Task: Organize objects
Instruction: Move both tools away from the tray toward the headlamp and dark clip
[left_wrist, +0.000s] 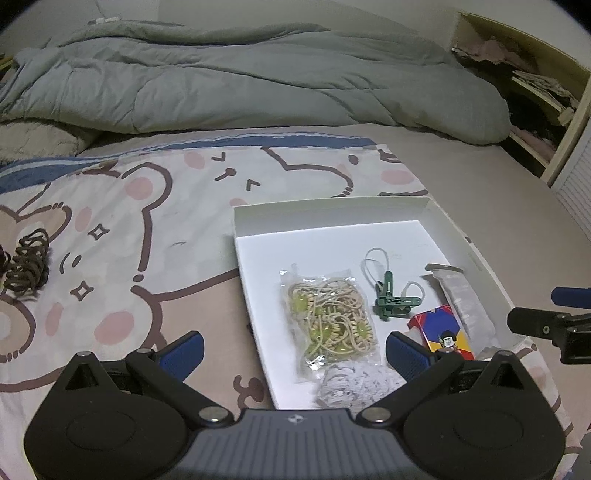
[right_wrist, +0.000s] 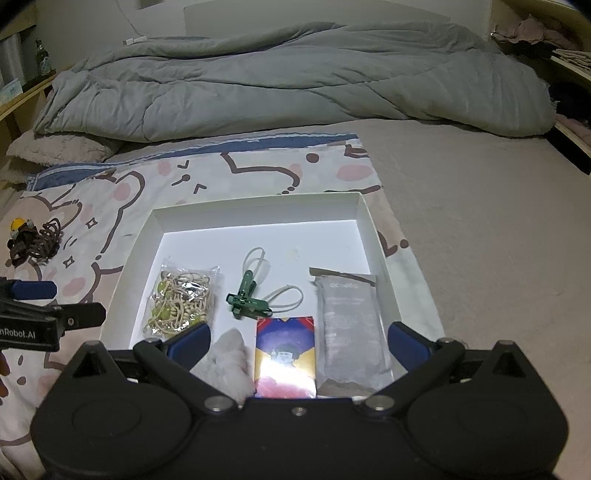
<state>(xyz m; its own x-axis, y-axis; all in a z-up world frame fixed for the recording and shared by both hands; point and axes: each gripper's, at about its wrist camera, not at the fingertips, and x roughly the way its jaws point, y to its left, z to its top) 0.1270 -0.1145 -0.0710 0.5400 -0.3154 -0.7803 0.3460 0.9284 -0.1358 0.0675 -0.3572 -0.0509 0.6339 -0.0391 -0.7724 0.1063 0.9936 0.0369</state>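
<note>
Two grippers, left gripper (left_wrist: 293, 349) and right gripper (right_wrist: 298, 341), are hanging agape as we are eyeing brown hair ties (left_wrist: 27, 264) lying far left, outside the white box (left_wrist: 295, 212), nearer our left.

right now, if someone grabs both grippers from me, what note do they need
Left gripper: open, empty, hovering at the near left edge of the white box.
Right gripper: open, empty, over the box's near edge.
Already in the box: bag of beige hair ties, green clips, colourful card pack, grey sachet, white fluffy item.
Left to do: the dark coil hair ties and a small yellow item beside them lie out on the cartoon sheet, to the left of the box. The left gripper is the nearer one.
</note>
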